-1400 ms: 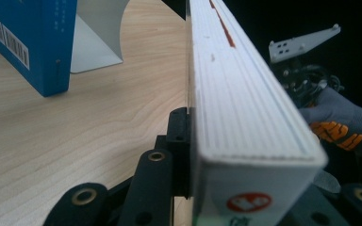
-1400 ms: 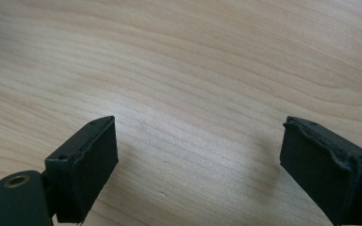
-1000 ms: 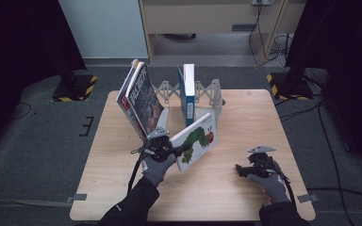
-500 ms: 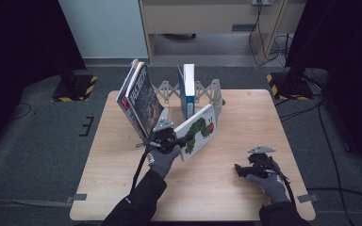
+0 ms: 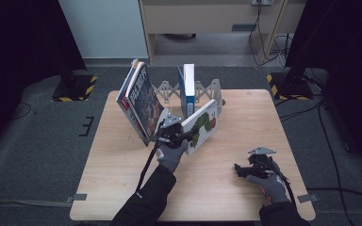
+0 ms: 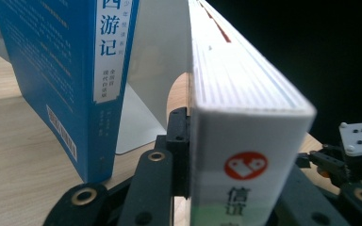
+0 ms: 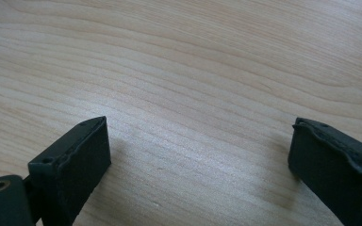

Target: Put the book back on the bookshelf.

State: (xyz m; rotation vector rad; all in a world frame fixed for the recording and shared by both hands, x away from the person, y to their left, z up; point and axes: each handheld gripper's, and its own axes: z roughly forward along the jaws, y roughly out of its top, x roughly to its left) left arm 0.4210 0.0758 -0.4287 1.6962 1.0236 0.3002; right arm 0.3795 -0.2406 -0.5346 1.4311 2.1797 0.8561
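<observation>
- The white picture book point(image 5: 201, 125) is clamped in the left tongs point(image 5: 175, 134), tilted, just beside the upright blue book point(image 5: 186, 89), probably clear of the table point(image 5: 118, 155).
- The right tongs point(image 5: 241, 169) are held apart, empty, low over the table.

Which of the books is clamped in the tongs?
The white caterpillar-cover book, tilted in the left tongs; the blue book and the leaning dark-cover books stand free.

**Readable text on two book spines**

On the spine of the blue book point(image 6: 70, 80) stand large Chinese characters — 西游记 — with smaller characters under them, too small to read. On the back cover is a barcode strip, not readable. The white book point(image 6: 245, 141) has a red round logo on its spine and below it the characters 信谊.
</observation>
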